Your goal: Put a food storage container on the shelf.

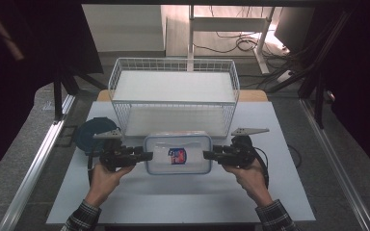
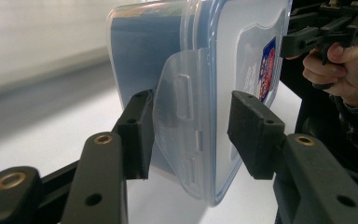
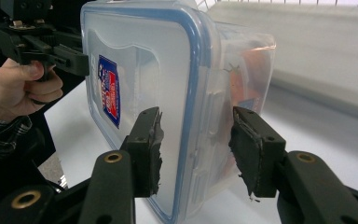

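Two grippers flank one clear plastic food container (image 1: 178, 153) with a blue-rimmed lid, which lies flat on the white surface (image 1: 183, 197) just in front of the wire basket (image 1: 173, 89). The left gripper (image 1: 147, 156) stands at the container's left short end, the right gripper (image 1: 206, 155) at its right short end. In the left gripper view, the jaws stand apart on either side of the translucent locking flap (image 2: 182, 116); one pad looks close to or touching the box wall, the other is clear of the lid. In the right gripper view, the jaws likewise stand apart, straddling the lid rim and the right end's flap (image 3: 214, 116). A sticker (image 1: 177, 156) marks the lid's centre.

Judged from its look, the container is light, rigid and smooth, hence slippery under hard pads. The hinged flaps flex and may pop open if pinched alone. The firmer hold is across lid rim and wall together at each short end, both sides lifted level. A dark blue round object (image 1: 90, 134) lies left of the container.
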### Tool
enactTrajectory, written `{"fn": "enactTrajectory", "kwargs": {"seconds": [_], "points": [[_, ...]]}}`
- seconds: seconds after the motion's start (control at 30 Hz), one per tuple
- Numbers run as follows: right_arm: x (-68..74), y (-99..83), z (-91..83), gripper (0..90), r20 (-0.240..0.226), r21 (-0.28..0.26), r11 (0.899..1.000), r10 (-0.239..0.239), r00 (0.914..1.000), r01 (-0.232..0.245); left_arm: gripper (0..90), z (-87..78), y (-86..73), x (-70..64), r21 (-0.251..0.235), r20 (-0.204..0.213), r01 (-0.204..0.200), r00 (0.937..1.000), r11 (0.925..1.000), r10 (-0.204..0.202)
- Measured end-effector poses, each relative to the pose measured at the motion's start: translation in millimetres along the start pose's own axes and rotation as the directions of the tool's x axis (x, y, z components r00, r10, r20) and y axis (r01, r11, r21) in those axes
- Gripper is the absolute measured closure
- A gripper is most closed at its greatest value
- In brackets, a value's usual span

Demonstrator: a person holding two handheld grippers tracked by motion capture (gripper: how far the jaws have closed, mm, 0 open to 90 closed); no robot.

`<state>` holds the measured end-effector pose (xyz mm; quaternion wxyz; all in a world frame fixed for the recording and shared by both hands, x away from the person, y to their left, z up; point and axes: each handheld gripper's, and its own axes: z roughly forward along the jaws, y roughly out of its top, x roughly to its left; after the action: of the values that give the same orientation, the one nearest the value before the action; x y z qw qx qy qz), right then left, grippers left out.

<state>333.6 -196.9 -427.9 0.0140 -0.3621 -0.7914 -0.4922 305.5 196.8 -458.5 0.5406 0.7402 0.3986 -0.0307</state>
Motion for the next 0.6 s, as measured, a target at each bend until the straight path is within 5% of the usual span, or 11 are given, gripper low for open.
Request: {"fn": "enactTrajectory", "kwargs": {"seconds": [0.6], "points": [[6.3,62.5,-9.1,53.8,-0.010,-0.067,0.997,-0.050,0.9987,0.049,51.4,-27.5,62.2,-4.0,-0.060,-0.029,-0.037,0.9989,0.9975,0.036]]}}
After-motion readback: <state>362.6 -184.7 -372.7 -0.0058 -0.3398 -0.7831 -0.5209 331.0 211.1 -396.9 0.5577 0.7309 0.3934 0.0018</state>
